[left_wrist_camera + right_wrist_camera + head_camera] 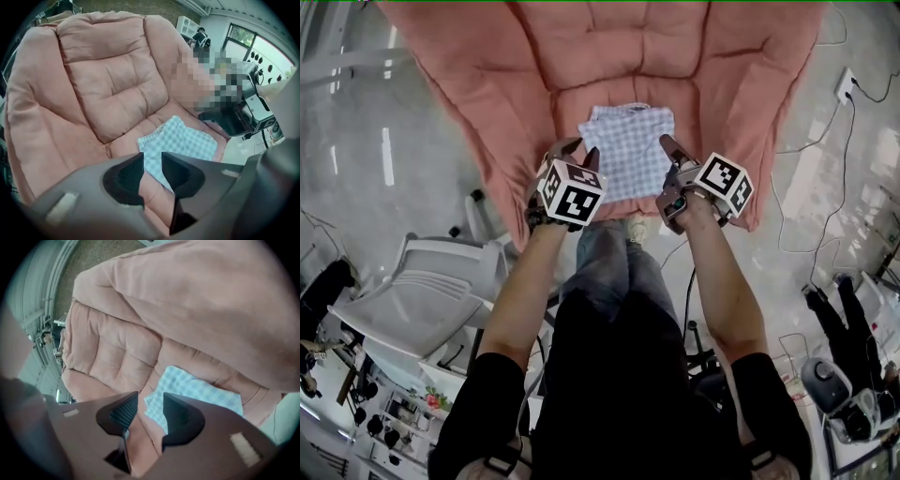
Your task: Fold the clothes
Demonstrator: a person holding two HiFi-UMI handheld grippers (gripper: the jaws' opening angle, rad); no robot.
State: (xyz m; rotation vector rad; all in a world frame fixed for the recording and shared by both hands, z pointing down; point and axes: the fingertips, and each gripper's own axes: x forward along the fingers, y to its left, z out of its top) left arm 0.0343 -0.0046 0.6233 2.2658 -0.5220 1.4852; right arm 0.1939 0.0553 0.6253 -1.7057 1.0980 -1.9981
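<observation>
Two grippers are out over the pink armchair, one in each hand. The left gripper has its jaws standing apart with a narrow gap. Nothing sits between the pads, only seat cushion and the edge of the cloth seen past them. The right gripper is the same: jaws parted, nothing clamped, bare pads either side of the gap.

Both forearms reach straight forward from the body, roughly side by side, wrists tipped so the grippers point down at the armchair's seat. The left one looks the steeper. Marker cubes ride on top, facing up.

The checked garment is pale blue and white, folded into a small, compact, near-rectangular packet. It lies flat on the armchair's seat cushion, towards the middle. Its edge nearest the armchair's backrest is a little rumpled.

It sits between the two grippers, the left one at the packet's left near corner and the right one along its right side. From each gripper's own view the cloth lies just ahead of the jaws, close but not in them.
</observation>
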